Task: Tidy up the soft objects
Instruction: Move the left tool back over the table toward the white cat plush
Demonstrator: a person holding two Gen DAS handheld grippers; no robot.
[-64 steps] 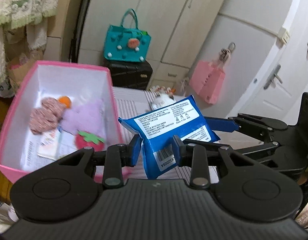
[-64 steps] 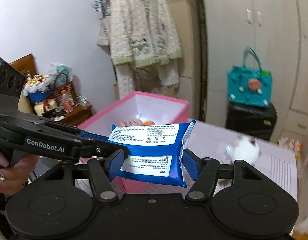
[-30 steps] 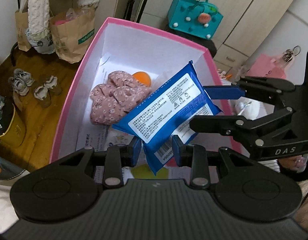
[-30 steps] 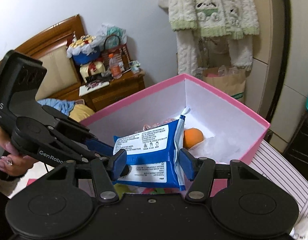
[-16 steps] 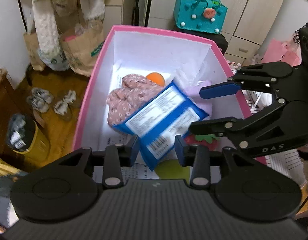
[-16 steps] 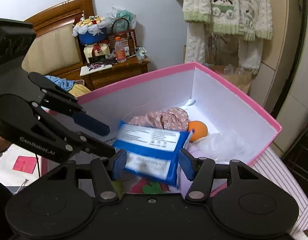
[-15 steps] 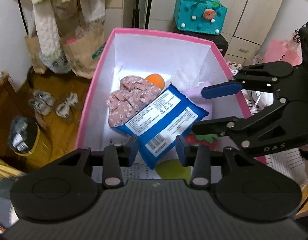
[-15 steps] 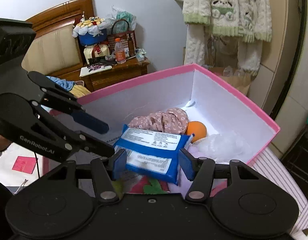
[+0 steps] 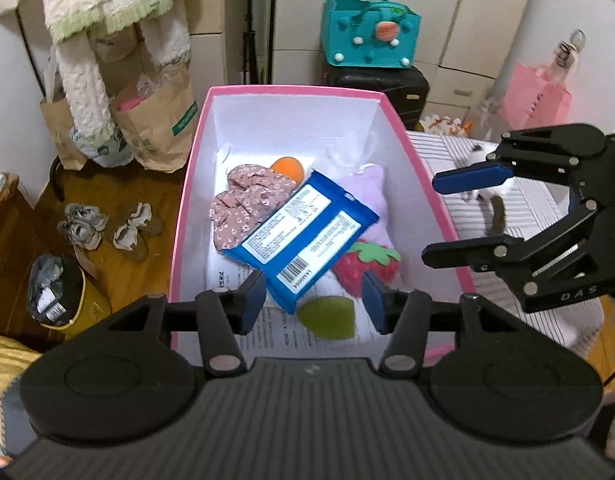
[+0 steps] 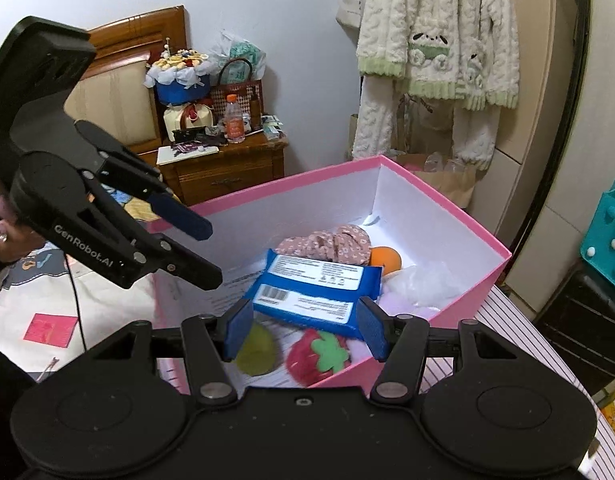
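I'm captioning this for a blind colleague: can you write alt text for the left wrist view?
A blue wipes pack lies in a pink box on a floral cloth, a purple plush and a strawberry toy. The open left claw hovers over the box's near end, and the open right claw is at its right wall.

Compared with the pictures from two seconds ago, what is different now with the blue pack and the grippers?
Both hand-held grippers, left and right, carried the blue pack over the pink box, opened and released it; it now lies on the toys. The floral cloth and orange ball stayed.
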